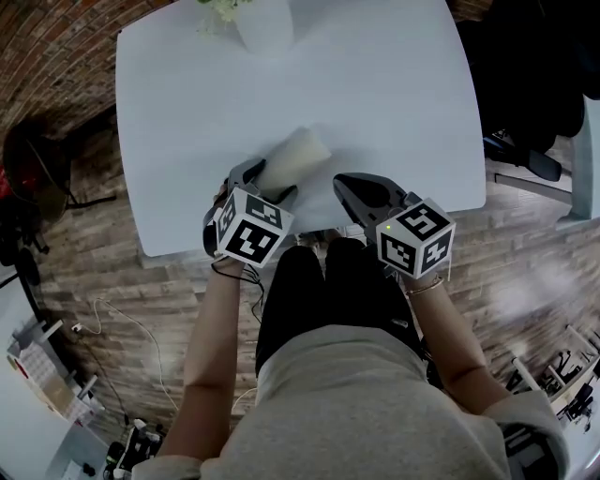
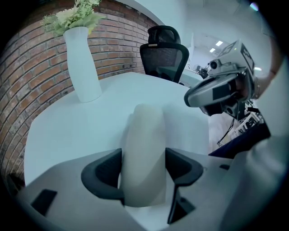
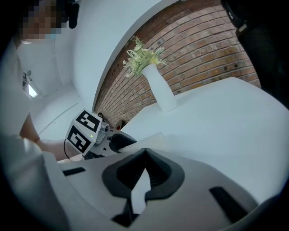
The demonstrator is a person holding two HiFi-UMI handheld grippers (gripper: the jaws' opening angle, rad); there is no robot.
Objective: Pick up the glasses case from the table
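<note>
Near the front edge of the desk (image 1: 375, 103), a little to my left, lies the glasses case (image 1: 300, 153), pale and rounded, its long axis slanting away from me; it looks to me as if it is not yet lifted; I have the left gripper (image 2: 143, 168) tipped steeply down over its near end, coming in along its length so the narrow width sits across the opening; its fingers (image 2: 101, 176) pinch the case, one dark pad against each long side, which I judge is enough hold to begin the lift; the right gripper (image 3: 144, 153) hangs just beside it over the same desk edge, apart from the case, its fingers (image 3: 165, 173) pressed together with nothing between them, kept out of the way since one grip suffices; a white vase (image 1: 262, 23) of greenery stands well apart at the far edge, and a black office chair (image 2: 165, 52) waits beyond the desk, neither in the path of a straight rise.
</note>
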